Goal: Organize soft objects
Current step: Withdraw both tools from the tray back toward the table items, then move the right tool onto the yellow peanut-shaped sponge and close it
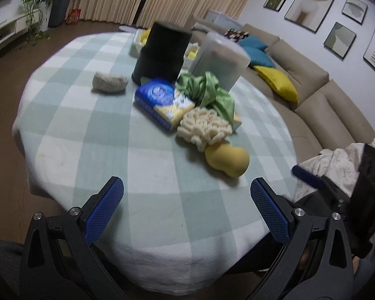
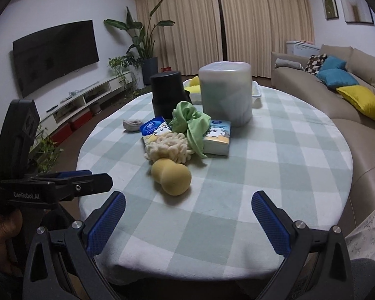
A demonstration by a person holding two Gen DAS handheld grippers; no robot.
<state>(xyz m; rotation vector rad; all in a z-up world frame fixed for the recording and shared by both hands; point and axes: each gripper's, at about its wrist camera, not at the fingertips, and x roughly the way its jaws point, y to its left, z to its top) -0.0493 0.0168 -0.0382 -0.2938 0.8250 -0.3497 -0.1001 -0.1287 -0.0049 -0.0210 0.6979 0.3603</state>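
left gripper [image 1: 186, 201] fingers released, empty; right gripper [image 2: 188, 213] likewise released | yellow sponge [image 2: 171, 177] on surface [image 2: 275, 155], nearest of pile, just ahead-left of right fingers, long axis slanting away-left; right seems nearer | legible: "GenRobot.AI" on left gripper; tissue packs [image 2: 153, 128] unreadable

A television [image 2: 55, 55] faces a beige sofa [image 2: 362, 135] with cushions [image 2: 361, 101].
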